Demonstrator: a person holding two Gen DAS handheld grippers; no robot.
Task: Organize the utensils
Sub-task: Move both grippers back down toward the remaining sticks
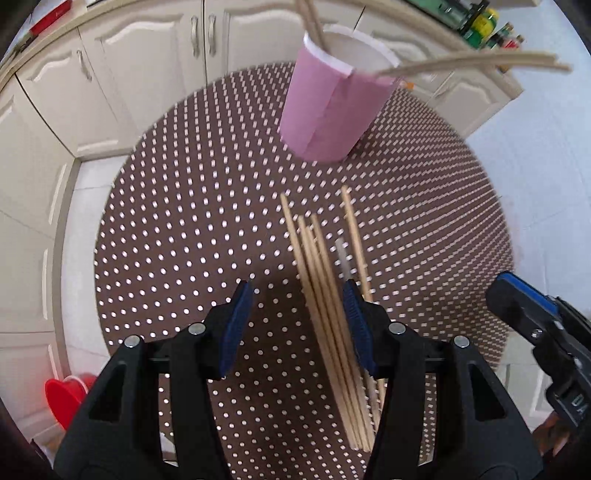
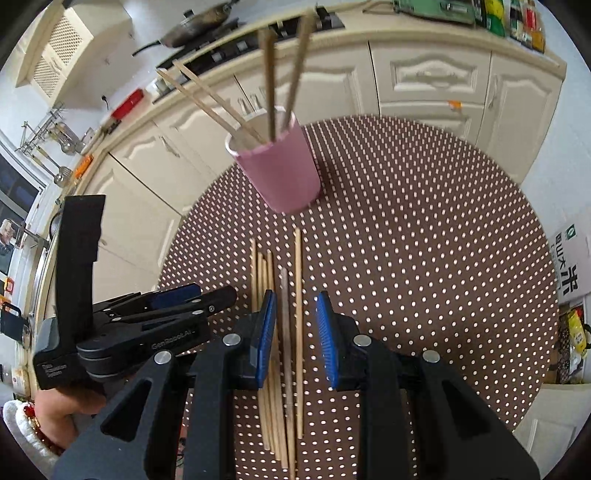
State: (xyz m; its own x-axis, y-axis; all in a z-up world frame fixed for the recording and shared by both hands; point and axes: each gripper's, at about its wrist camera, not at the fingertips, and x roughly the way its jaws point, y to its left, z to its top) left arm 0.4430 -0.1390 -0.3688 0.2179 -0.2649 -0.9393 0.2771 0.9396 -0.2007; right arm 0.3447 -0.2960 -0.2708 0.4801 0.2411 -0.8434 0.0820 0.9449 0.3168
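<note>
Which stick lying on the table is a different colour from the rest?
The darker grey-brown chopstick, lying between the pale bunch and the lone pale chopstick. All the others on the table are light wood.

Behind round brown dotted table (image 2: 424, 221): cream panelled cabinets (image 2: 424, 77), dark frying pan (image 2: 199, 24) above; red plastic bucket (image 1: 64, 397) beside.

Loose wooden chopsticks (image 2: 275, 354) flat beside upright pink cup (image 2: 282, 173) holding others.

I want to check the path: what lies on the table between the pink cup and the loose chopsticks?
Nothing: in both wrist views only bare dotted tablecloth separates the pink cup from the loose chopsticks.
</note>
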